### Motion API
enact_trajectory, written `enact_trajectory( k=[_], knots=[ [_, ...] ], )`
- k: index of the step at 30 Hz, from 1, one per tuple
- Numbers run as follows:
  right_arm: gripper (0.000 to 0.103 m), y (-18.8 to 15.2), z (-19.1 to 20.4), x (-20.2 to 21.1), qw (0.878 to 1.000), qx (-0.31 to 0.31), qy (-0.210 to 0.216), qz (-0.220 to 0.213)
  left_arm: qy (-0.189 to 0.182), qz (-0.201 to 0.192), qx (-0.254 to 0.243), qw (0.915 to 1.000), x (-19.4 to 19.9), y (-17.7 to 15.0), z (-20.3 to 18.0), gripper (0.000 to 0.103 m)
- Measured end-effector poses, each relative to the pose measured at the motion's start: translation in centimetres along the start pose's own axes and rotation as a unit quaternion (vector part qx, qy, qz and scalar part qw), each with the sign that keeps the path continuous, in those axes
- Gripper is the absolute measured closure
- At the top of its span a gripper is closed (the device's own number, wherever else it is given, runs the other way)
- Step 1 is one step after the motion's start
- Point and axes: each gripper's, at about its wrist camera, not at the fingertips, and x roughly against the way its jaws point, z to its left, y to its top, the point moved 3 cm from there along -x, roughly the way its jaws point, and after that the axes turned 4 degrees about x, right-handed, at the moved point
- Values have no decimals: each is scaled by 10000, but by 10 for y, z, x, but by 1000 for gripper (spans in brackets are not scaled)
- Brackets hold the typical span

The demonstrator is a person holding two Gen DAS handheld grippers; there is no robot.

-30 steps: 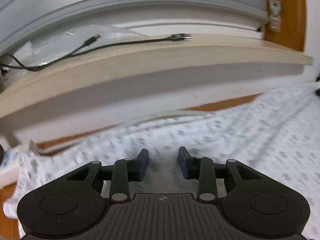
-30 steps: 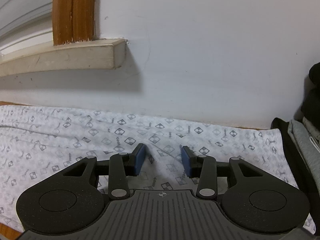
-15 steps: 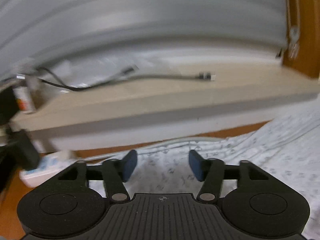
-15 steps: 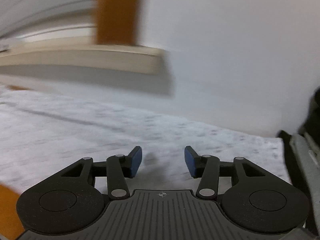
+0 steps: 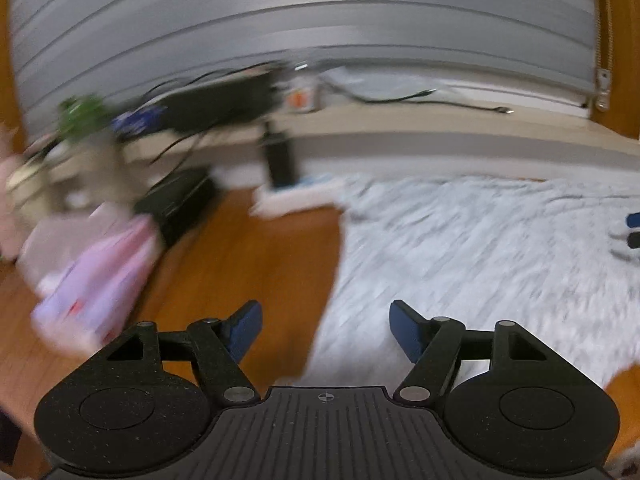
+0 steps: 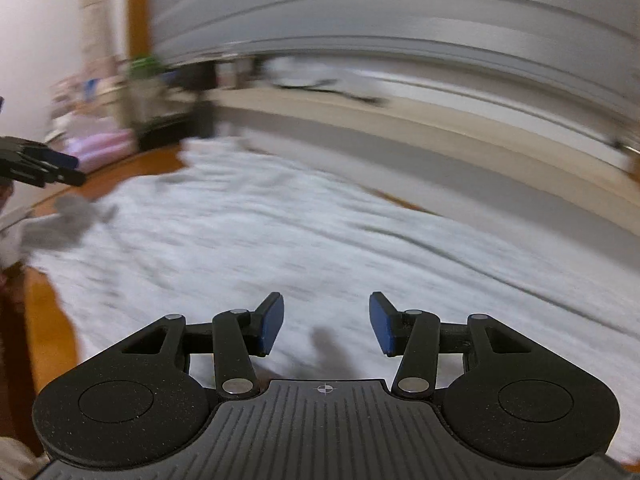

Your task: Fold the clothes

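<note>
- White patterned garment (image 6: 280, 232) lies spread flat across the wooden surface (image 5: 248, 256), reaching its far edge.
- Left hand-held gripper (image 5: 324, 330), jaws just widened, stands open and empty over the garment's left edge.
- Right hand-held gripper (image 6: 326, 326) hangs half open, empty, above the cloth.
- Risk: a fast, blurred approach pinches only wood or bunches one layer.

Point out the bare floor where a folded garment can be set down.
Bare wood floor lies between the white patterned cloth and the pink pile. It is crowded at the far left, where blurred clutter sits under the ledge.
</note>
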Motion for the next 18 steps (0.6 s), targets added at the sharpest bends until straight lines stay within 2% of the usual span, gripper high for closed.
enact_trajectory(
  k=[6, 8, 12, 14, 15, 18],
  knots=[
    [55, 36, 75, -54, 9959, 483, 712, 283, -41, 113, 387, 9992, 34, -47, 33, 30],
    [54, 43, 90, -79, 9931, 657, 836, 485, -102, 151, 467, 9987, 34, -55, 36, 30],
    [52, 51, 98, -102, 9896, 843, 965, 646, -145, 219, 545, 9982, 32, -67, 38, 30],
    [74, 55, 92, -106, 9897, 798, 977, 675, -144, 229, 533, 9982, 30, -67, 38, 30],
    [91, 56, 89, -108, 9906, 823, 872, 657, -157, 225, 532, 9982, 29, -66, 37, 30],
    [94, 63, 69, -112, 9976, 516, 210, 417, -179, 220, 512, 9983, 27, -63, 36, 30]
  ],
)
